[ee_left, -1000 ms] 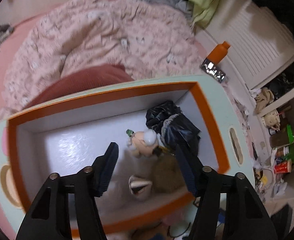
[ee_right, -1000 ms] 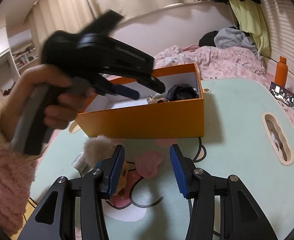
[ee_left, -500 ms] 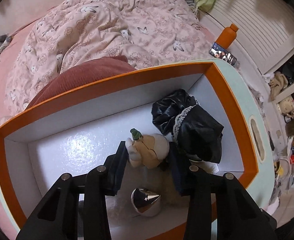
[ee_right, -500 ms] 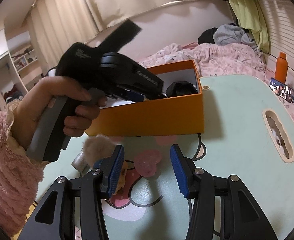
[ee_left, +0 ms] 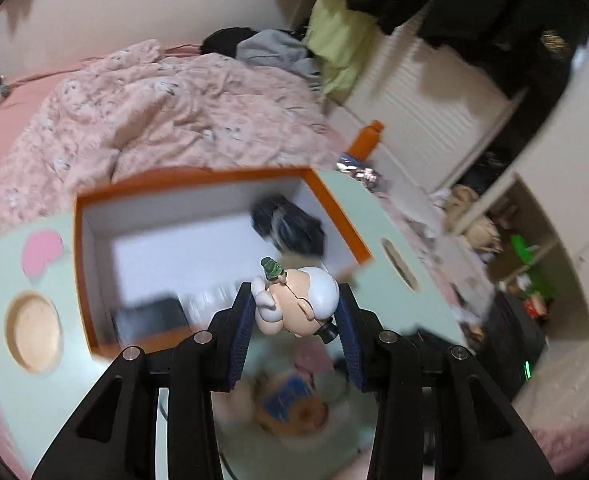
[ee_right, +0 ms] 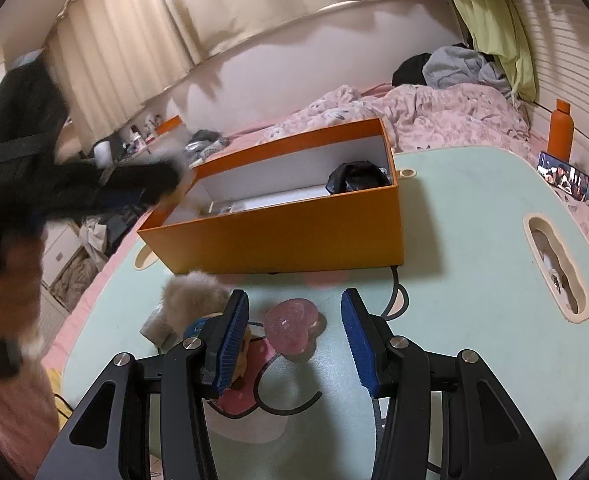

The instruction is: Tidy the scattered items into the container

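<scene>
My left gripper (ee_left: 296,322) is shut on a small cartoon figurine (ee_left: 298,302) with a white head and a green top, held above the near side of the orange box (ee_left: 82,264). The box also shows in the right wrist view (ee_right: 294,240), with a black bundle (ee_right: 356,176) in its right end. My right gripper (ee_right: 294,338) is open and empty, low over the pale green table (ee_right: 474,280). A pink heart-shaped item (ee_right: 292,320) lies just ahead between its fingers. A beige fluffy pompom (ee_right: 192,300) and a blue-and-yellow toy (ee_right: 198,326) lie by its left finger.
The left gripper appears blurred at the left of the right wrist view (ee_right: 74,188). A bed with a pink quilt (ee_right: 414,116) lies behind the table. An orange bottle (ee_right: 560,128) and a phone (ee_right: 562,174) sit at the far right edge. A slot (ee_right: 556,268) is cut in the table.
My left gripper has shut on the figurine inside the box and lifted it up and back out over the near wall. The right gripper has barely moved.
</scene>
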